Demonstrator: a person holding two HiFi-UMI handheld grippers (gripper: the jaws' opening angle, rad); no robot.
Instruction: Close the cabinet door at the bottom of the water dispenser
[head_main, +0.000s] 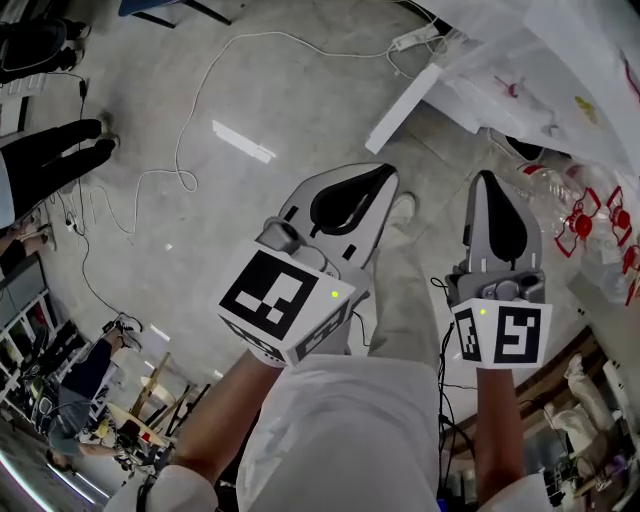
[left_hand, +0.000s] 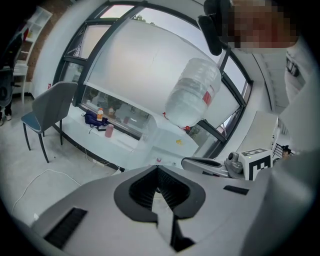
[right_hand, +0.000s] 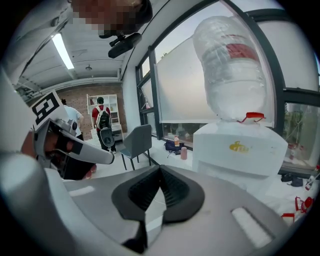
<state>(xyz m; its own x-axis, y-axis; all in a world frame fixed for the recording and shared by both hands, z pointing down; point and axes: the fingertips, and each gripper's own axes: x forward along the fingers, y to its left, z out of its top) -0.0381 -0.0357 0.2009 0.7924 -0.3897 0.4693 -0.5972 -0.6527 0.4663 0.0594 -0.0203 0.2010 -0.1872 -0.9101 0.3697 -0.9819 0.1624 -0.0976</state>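
Left gripper: the jaws are pressed together with nothing between the pads. In the head view it hangs over the bare floor and points toward 1 o'clock.
Right gripper: the jaws are likewise together and empty. In the head view it sits at the left gripper's 3 o'clock, near it but apart, and points toward 12 o'clock.
Water dispenser: the white body stands at about 2 o'clock from the right jaws in the right gripper view, with an upturned bottle on top. In the left gripper view it lies at about 12 o'clock. It is clear of both grippers.
Cabinet door: no view shows it, because each gripper's own body hides the dispenser's lower part (so whether it is open or ajar cannot be told).
White panel: a long pale edge lies at 12 o'clock from the left gripper in the head view. It may be the door seen from above, but I cannot tell.
Done so far: nothing of the closing itself, as neither gripper touches the dispenser.
Left to do: judging from this, reach the base, set a closed jaw against the door and push it shut.
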